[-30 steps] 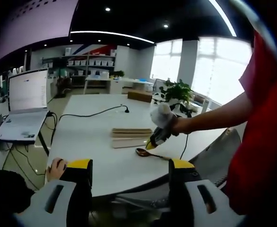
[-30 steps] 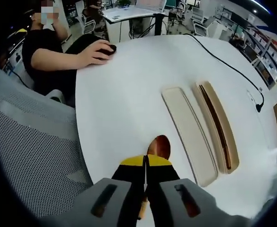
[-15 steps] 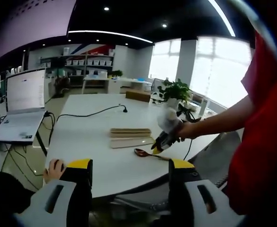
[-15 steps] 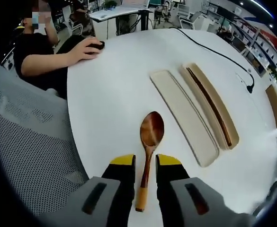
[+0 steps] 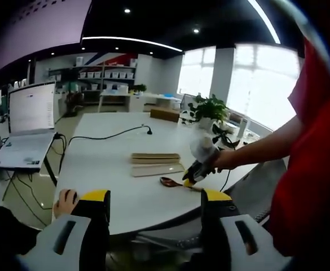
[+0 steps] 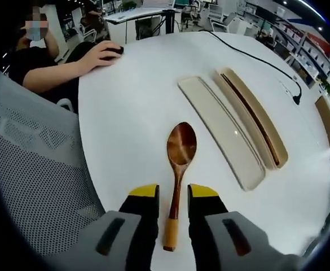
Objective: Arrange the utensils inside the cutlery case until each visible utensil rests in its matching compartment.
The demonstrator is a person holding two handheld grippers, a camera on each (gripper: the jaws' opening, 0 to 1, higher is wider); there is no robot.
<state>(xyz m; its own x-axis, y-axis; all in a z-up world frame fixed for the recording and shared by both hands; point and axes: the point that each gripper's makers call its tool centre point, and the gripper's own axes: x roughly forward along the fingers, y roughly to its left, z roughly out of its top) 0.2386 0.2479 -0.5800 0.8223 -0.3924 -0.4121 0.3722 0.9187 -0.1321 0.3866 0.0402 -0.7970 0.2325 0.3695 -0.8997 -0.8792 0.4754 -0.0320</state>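
Right tongs (image 6: 173,195) have just released the spoon (image 6: 179,152); it lies between them, outside the case (image 6: 221,131). Left tongs (image 5: 155,199) gape, idle.

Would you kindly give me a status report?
Right claw open, straddling wooden spoon on table. Left claw open, empty. Cutlery case beside spoon, path clear.

the left gripper view looks level across the worktop (image 5: 114,164) from beyond its edge, well back. the right gripper view looks steeply down, close over the spoon (image 6: 179,151). both take in the spoon and cutlery case (image 6: 254,132).
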